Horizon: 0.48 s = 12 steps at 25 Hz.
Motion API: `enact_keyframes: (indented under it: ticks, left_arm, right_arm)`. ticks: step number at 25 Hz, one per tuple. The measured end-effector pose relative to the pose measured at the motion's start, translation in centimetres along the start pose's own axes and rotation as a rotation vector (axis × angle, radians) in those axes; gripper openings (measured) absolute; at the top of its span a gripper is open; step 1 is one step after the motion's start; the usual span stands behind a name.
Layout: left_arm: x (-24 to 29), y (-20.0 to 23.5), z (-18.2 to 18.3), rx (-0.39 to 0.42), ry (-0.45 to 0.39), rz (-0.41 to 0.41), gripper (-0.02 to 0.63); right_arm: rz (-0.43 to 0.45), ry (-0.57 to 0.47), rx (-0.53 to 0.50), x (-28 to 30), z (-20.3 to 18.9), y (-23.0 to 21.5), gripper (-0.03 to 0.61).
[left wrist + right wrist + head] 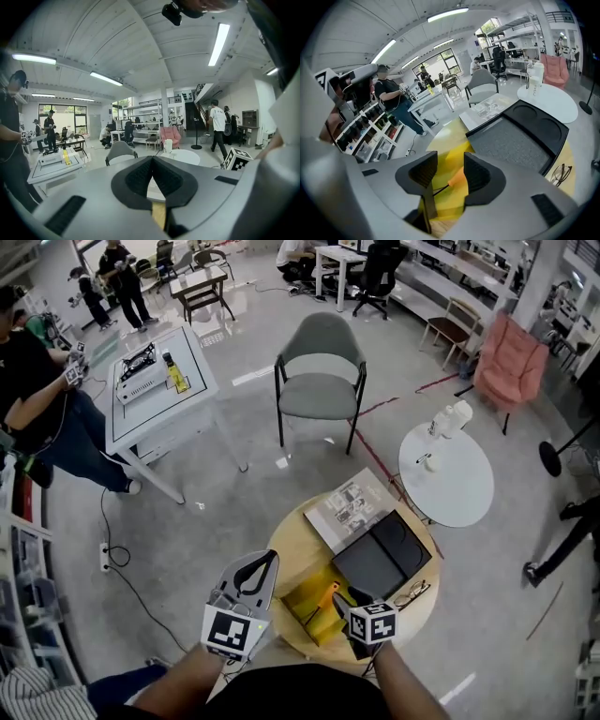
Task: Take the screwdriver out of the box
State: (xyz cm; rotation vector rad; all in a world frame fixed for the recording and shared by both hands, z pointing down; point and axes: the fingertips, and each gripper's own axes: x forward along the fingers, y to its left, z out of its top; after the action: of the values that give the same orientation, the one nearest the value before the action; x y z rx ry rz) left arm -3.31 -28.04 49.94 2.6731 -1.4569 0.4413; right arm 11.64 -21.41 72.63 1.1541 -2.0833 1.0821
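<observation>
I am holding the right tool tilted down over the yellow box, which is sitting near the front edge of the round wooden bench. In the right gripper view this tool is standing with its jaws apart and nothing pressed between the pads. The screwdriver is lying in the yellow box below the gap, orange handle toward the right jaw and dark shaft running off to the left. From the head view the screwdriver is showing just left of the right tool, inside the box.

I am keeping the left tool over the left side of the bench, beside the box. Its jaws are meeting at the tips, gripping nothing.

An open black case is lying just right of the box, with a magazine behind it and glasses at the bench's right edge.
</observation>
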Motion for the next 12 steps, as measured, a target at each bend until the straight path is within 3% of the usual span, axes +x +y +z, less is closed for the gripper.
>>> enact_keyframes:
  ticks: [12]
  left_arm:
    - [-1.0,0.3,-1.4,0.006,0.029,-0.010,0.012]
  right_arm:
    - [0.014,0.084,0.122,3.9,-3.9,-1.1,0.195]
